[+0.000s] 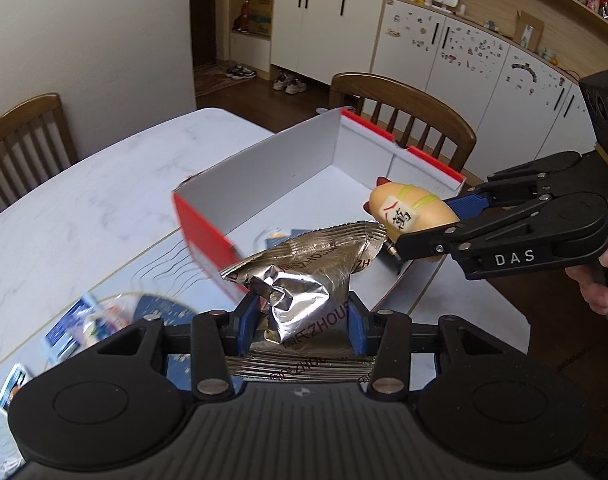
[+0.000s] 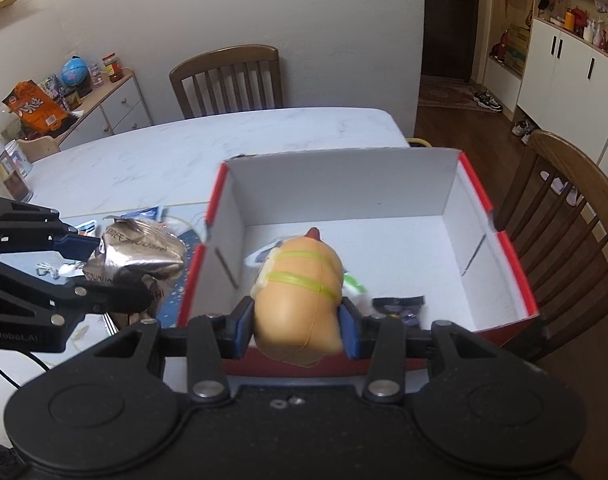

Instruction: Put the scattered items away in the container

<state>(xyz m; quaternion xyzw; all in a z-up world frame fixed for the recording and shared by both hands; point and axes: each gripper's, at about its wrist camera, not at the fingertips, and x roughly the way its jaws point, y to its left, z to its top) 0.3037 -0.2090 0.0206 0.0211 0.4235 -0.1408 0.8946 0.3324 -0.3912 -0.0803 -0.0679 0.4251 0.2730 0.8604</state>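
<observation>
A red cardboard box with a white inside [image 1: 264, 176] [image 2: 456, 200] stands open on the marble table. My left gripper [image 1: 304, 316] [image 2: 116, 276] is shut on a crumpled silver foil packet [image 1: 300, 280] [image 2: 140, 252] and holds it just outside the box's near-left corner. My right gripper [image 2: 298, 330] [image 1: 420, 232] is shut on a tan hot-dog toy [image 2: 300, 296] [image 1: 412, 212] with yellow stripes and holds it over the box's near edge. A dark packet [image 2: 400, 306] and several small items lie on the box floor.
Several small blue and white sachets [image 1: 72, 328] [image 2: 142, 213] lie on a blue mat [image 2: 184, 280] left of the box. Wooden chairs [image 1: 404, 116] [image 2: 228, 80] stand around the table. Jars [image 2: 12, 168] stand at the table's far-left edge.
</observation>
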